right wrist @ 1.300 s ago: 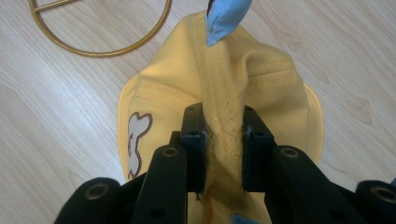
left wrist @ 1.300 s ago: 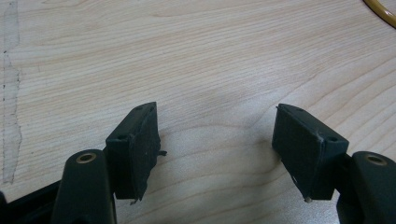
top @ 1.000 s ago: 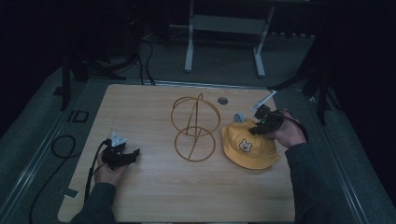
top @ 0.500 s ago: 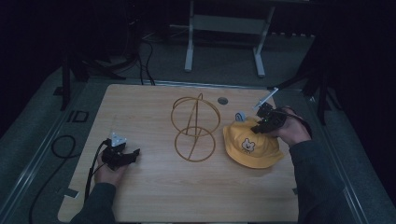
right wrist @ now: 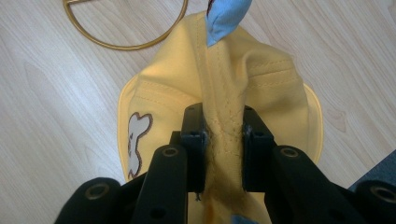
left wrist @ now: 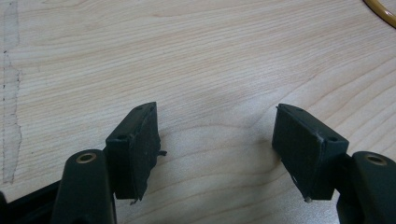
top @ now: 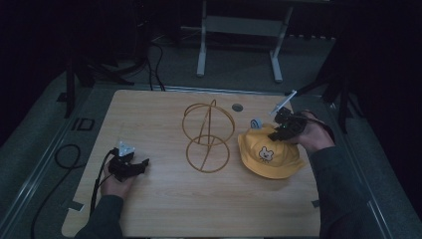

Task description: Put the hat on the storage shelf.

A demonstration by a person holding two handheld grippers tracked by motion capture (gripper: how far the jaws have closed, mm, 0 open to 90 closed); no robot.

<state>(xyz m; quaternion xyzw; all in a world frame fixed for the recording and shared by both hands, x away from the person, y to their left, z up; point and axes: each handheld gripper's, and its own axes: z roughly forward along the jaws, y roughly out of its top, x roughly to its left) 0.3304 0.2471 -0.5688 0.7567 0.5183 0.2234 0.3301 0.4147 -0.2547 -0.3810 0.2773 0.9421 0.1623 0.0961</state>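
Two handheld grippers work at a wooden desk (top: 164,199).
The right gripper (right wrist: 223,140) pinches a yellow hat (top: 268,154) near the right edge; the left gripper (left wrist: 217,144), fingers apart, rests over bare wood near the left edge.

A light wooden table (top: 164,209) stands on grey floor (top: 239,59) in dim light.

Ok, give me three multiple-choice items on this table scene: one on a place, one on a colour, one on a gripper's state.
1. Where does the wire stand sit relative to the hat in the high view?
A. to its left
B. to its right
C. on top of it

2. What colour is the hat?
A. red
B. yellow
C. green

3. What is the right gripper doing?
A. open over bare wood
B. shut on the stand
C. shut on the hat

Answers: 1 A, the stand shows mid-table, the hat right of it. 2 B, yellow fabric with a bear face. 3 C, the jaws pinch a fold of fabric.
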